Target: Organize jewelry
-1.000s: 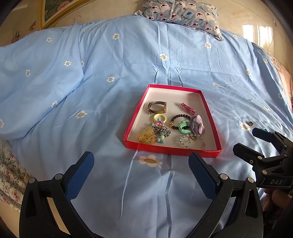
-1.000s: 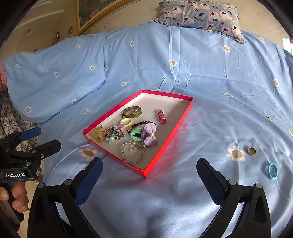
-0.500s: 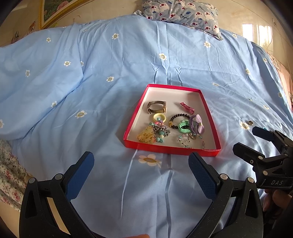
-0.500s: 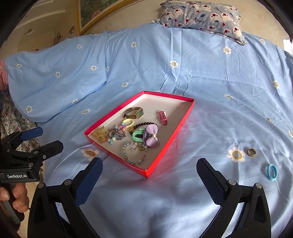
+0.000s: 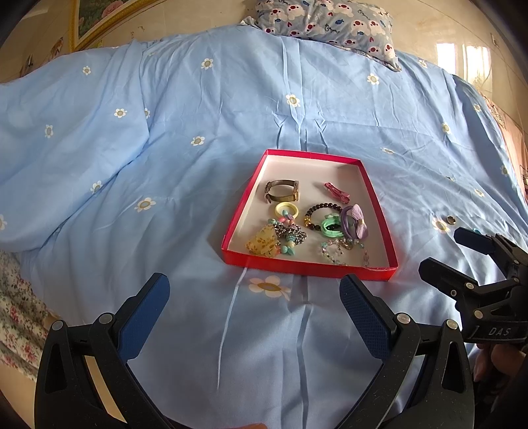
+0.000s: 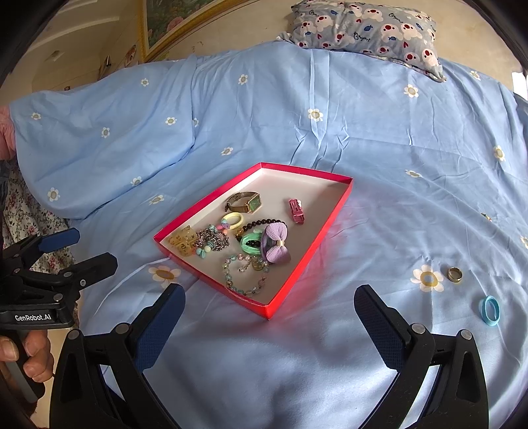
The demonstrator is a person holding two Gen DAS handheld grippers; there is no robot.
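We are holding both grippers low at the bottom of the frames, and little is changing against a second ago: the red tray is merely sliding a touch upward in the right wrist view, so we are judging that no pick has begun. The left gripper (image 5: pixel 254 293) is showing its jaws wide apart with nothing between them; the right gripper (image 6: pixel 269 305) is likewise spread and empty.

Just beyond the right fingers, at the lower right of that view, a blue ring (image 6: pixel 489 311) is lying on the bedsheet (image 6: pixel 297 115), and a little farther up a gold ring (image 6: pixel 454 274) is sitting beside a printed daisy. Both are well apart from the tray, so we are taking them as the pieces left to gather.

Mid-frame, the red tray (image 6: pixel 298 269) is holding the rest: a beaded bracelet (image 6: pixel 246 272) nearest, a purple bow (image 6: pixel 275 244), a green hair tie (image 6: pixel 250 242), then a watch (image 6: pixel 244 202) and a pink clip (image 6: pixel 296 211) toward its far end.

A patterned pillow (image 6: pixel 363 26) is lying at the top.
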